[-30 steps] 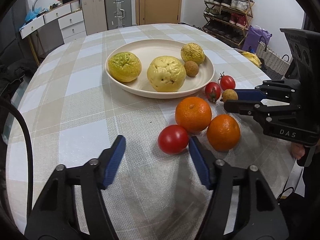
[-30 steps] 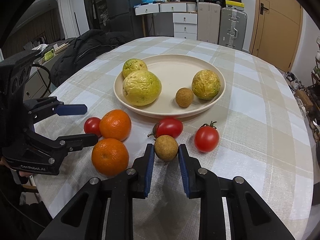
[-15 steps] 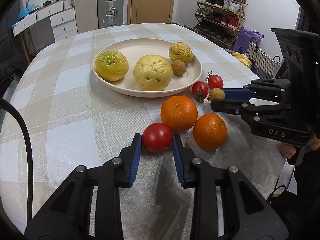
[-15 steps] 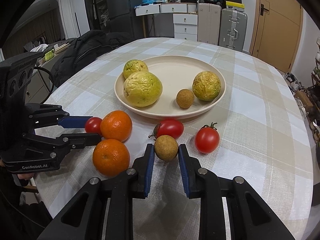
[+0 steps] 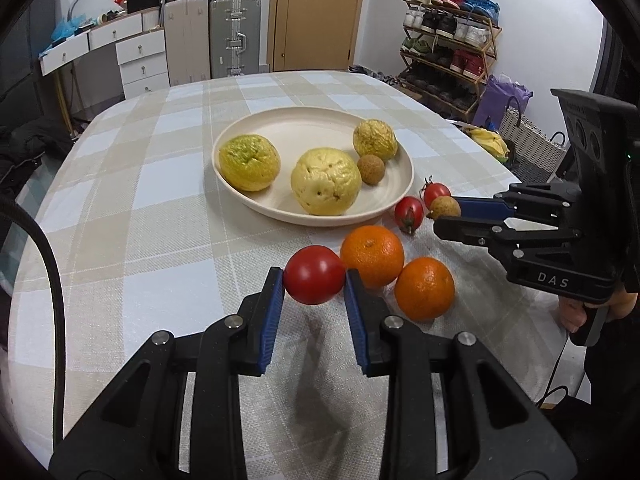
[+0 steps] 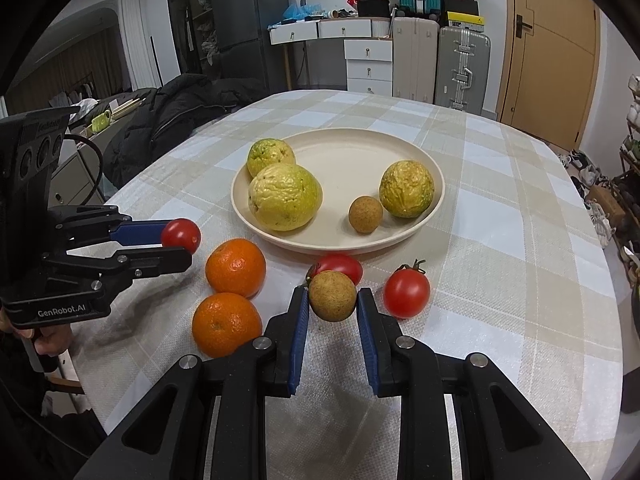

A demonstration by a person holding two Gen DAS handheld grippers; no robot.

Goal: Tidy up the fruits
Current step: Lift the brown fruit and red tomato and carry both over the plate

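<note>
Left gripper [image 5: 314, 276] clamps a red tomato [image 5: 314, 275]; right gripper [image 6: 333, 298] clamps a small brown fruit [image 6: 332, 296]. Both fruits hang near the table's [image 5: 160, 240] near edge, short of the plate [image 5: 304, 124].

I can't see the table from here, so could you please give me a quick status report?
Left gripper shut on red tomato. Right gripper shut on small brown fruit. Plate has room; two oranges, two tomatoes on cloth.

Left gripper [image 5: 314, 280], right gripper [image 6: 333, 300]: black frames, blue ribbed pads, silver screws; white "GenRobot.AI" and "DAS" markings.
</note>
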